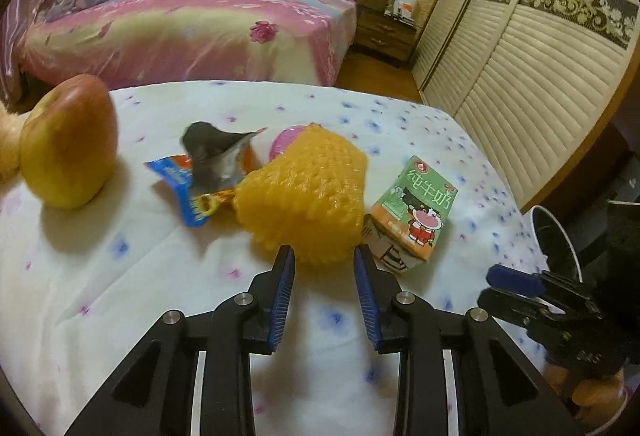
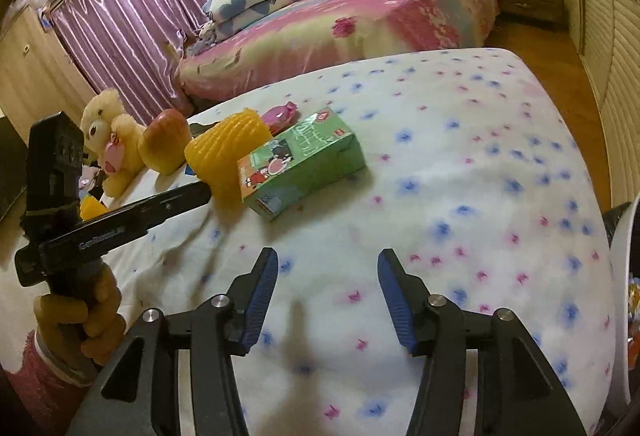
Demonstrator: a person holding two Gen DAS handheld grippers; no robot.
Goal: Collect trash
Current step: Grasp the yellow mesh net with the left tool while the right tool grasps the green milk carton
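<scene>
Trash uncollected: foam net just ahead of left tongs, milk carton beyond right tongs; both tongs apart, empty.

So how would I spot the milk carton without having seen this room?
Start at the white flowered tablecloth in front of the pink bed. Beside the yellow foam net lies the milk carton: the only box there, green and orange, with a cartoon cow.

apple left | wrapper mid | foam net touching milk carton right | all on table
</scene>
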